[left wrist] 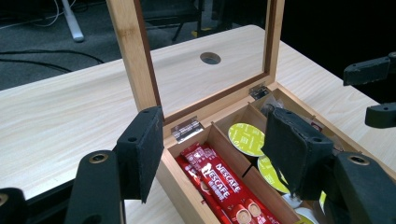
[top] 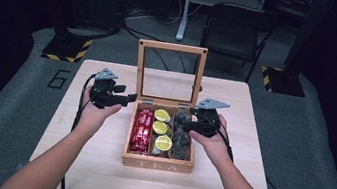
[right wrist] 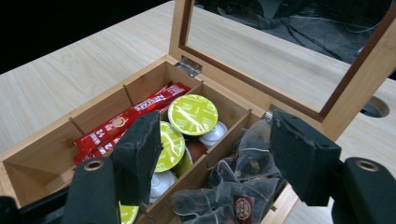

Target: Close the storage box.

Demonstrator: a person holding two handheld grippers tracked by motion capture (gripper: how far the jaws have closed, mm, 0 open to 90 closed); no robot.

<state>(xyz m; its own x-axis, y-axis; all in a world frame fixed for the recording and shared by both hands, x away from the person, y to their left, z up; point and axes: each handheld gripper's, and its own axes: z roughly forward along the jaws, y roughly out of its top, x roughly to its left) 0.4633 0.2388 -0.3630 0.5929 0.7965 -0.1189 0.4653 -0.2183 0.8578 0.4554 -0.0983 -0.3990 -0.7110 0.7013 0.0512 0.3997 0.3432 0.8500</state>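
Nearest us, our right hand-held gripper [right wrist: 212, 154] hovers half open over the tea bags [right wrist: 238, 186] in the right compartment of the wooden box [top: 157, 163] mid-surface, gripping nothing. Our left hand-held gripper [left wrist: 217, 149] gapes empty just left of the red sachets [left wrist: 219, 186].

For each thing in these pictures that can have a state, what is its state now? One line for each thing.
Wooden box: open, three compartments all filled.
Lid: raised upright on its hinges.
Red packets: lying in the left compartment.
Green-topped capsules: in the middle compartment.
Tea bags: piled in the right compartment.
Left gripper: open, holding nothing, beside the box.
Right gripper: open, over the tea bags.
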